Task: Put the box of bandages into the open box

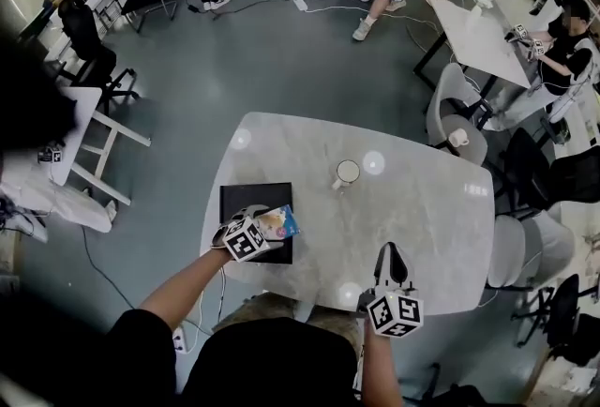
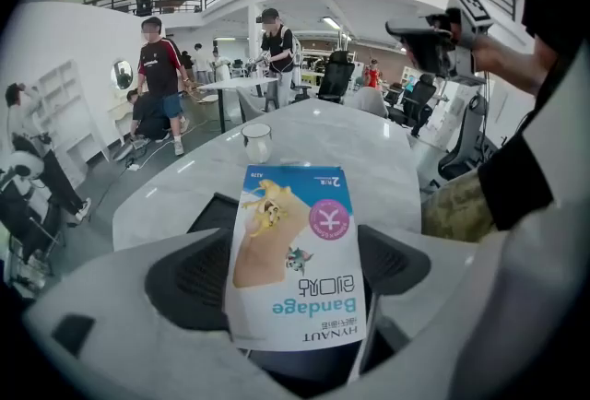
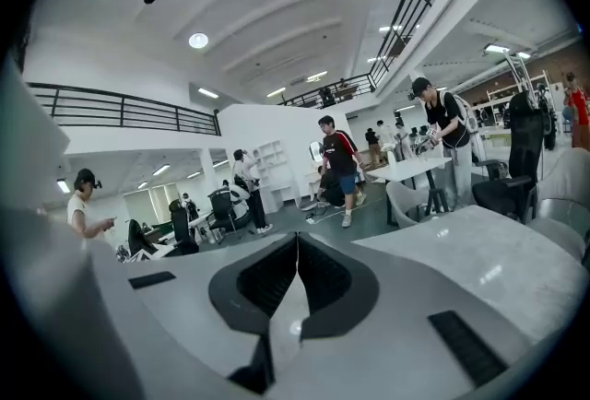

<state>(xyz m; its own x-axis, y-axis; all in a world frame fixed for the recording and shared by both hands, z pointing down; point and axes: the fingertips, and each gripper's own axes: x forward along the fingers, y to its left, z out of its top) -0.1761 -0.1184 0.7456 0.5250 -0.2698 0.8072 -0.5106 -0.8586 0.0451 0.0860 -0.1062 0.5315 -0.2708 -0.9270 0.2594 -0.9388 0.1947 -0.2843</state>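
The box of bandages (image 2: 297, 251) is clamped in the left gripper (image 2: 295, 283) above the open box (image 1: 249, 200) — seemingly for lowering in. The right gripper (image 3: 296, 251) is closed, empty — parked aside.

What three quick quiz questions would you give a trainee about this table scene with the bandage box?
1. True or false: the right gripper is shut on the box of bandages.
2. In the head view, the box of bandages overlaps which thing? A: the white mug; B: the black open box; C: a chair.
3. Fill the blank: the left gripper is shut on the ___.
Key: 1 false, its jaws are together with nothing between them. 2 B. 3 box of bandages.
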